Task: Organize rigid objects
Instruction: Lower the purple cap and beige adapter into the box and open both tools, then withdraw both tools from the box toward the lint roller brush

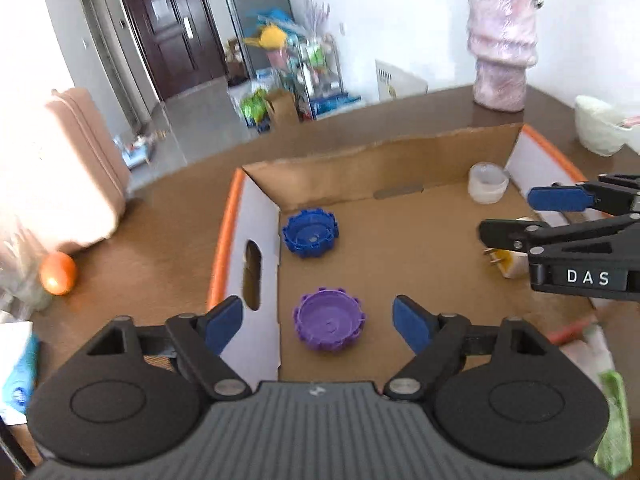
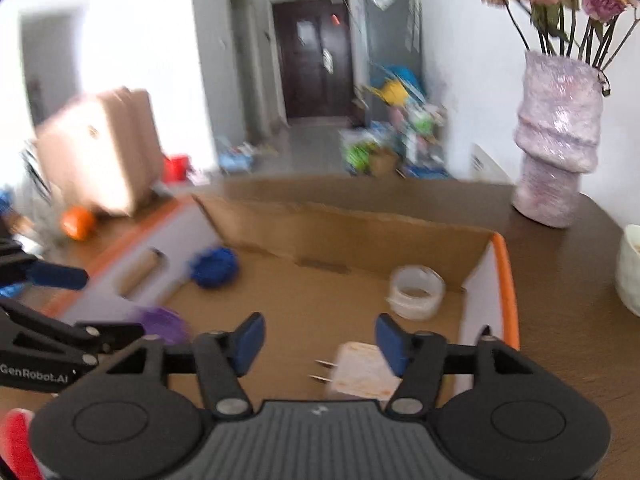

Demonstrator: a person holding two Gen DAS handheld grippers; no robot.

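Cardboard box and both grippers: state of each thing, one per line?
Cardboard box: open-topped, on table.
Purple cap: in box, hollow side up, loose.
Blue cap: in box, hollow side up.
Clear jar: upright, far corner, no lid.
Plug adapter: lying in box, prongs sideways.
Left gripper: open.
Right gripper: open.

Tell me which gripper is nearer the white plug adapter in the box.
Right. The right gripper has the white plug adapter by its right finger; the left gripper sits across the box over the purple cap.

Box [image 1: 400, 168] on table [image 1: 160, 240], two lids [image 1: 329, 322] left inside, plug [image 2: 362, 372] right
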